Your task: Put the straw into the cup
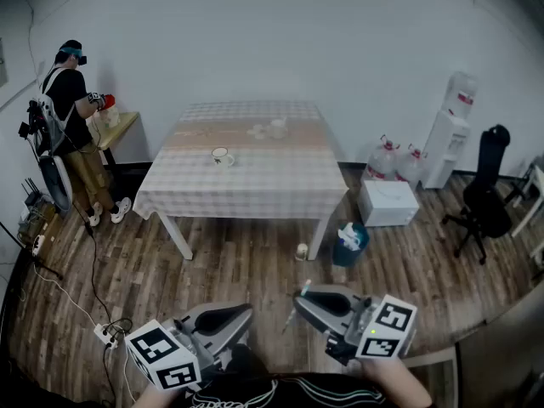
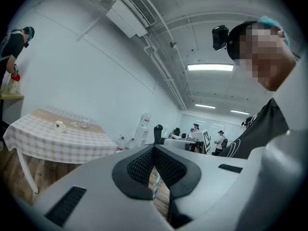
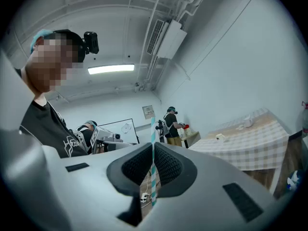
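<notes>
A wood floor (image 1: 255,266) and white wall (image 1: 340,41) frame a checked tabletop (image 1: 255,185) at 12 o'clock in the head view. The striped straw (image 3: 152,131) is clamped crosswise between the closed jaws of the right tongs (image 1: 297,296) at 5 o'clock, well apart from the tabletop. The cup (image 1: 223,155) stands on the tabletop, toward its 9 o'clock side. The left tongs (image 1: 246,310), at 7 o'clock, have their jaws together on nothing. A person (image 1: 72,100) stands at 10 o'clock and a chair (image 1: 486,189) at 3 o'clock.
</notes>
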Tool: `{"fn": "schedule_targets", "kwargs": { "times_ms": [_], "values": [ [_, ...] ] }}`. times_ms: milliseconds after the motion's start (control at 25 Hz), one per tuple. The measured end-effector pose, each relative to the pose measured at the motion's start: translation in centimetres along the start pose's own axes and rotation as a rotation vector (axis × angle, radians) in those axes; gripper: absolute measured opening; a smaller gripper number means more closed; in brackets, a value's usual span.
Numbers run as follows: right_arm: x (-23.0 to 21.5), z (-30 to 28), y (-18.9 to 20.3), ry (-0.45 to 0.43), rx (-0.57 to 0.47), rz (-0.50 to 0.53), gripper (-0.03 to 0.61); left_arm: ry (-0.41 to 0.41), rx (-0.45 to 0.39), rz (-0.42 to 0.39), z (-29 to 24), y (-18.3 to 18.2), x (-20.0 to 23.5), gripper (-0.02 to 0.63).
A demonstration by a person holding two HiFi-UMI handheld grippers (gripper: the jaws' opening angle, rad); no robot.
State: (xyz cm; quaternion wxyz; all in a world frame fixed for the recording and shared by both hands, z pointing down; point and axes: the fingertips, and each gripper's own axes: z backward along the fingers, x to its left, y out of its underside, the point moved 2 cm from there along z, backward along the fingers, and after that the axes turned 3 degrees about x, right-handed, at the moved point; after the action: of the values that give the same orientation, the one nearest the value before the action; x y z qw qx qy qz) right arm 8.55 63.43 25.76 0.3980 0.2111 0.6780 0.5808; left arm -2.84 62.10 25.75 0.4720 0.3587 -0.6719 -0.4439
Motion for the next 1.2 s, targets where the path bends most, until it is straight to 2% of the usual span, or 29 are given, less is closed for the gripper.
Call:
{"fn": "schedule_targets", "kwargs": {
  "times_ms": [360,680,920,1200],
  "values": [
    [-0.8,-0.2,0.1,0.016,-0.006,0.007,0.023,0.019,0.014,-0.011,-0.9,-0.1,0.5,-0.003],
    [-3.1,-1.8,-0.1,-0.001,-0.009,-0.066,0.023,0.025,0.016,0.005,-1.4,-0.8,2.9,-0.003],
    [-5.7,-4.6,-0.1,-0.002,0.004,-0.077,0.023,0.023,0.027,0.031,-2.0,-1.2,6.6,-0.003],
    [-10.3,-8.5,0.2,0.023,0.01,-0.12,0.023,0.033,0.043,0.056,-3.1,-1.9,12.9,-0.003]
  ]
}}
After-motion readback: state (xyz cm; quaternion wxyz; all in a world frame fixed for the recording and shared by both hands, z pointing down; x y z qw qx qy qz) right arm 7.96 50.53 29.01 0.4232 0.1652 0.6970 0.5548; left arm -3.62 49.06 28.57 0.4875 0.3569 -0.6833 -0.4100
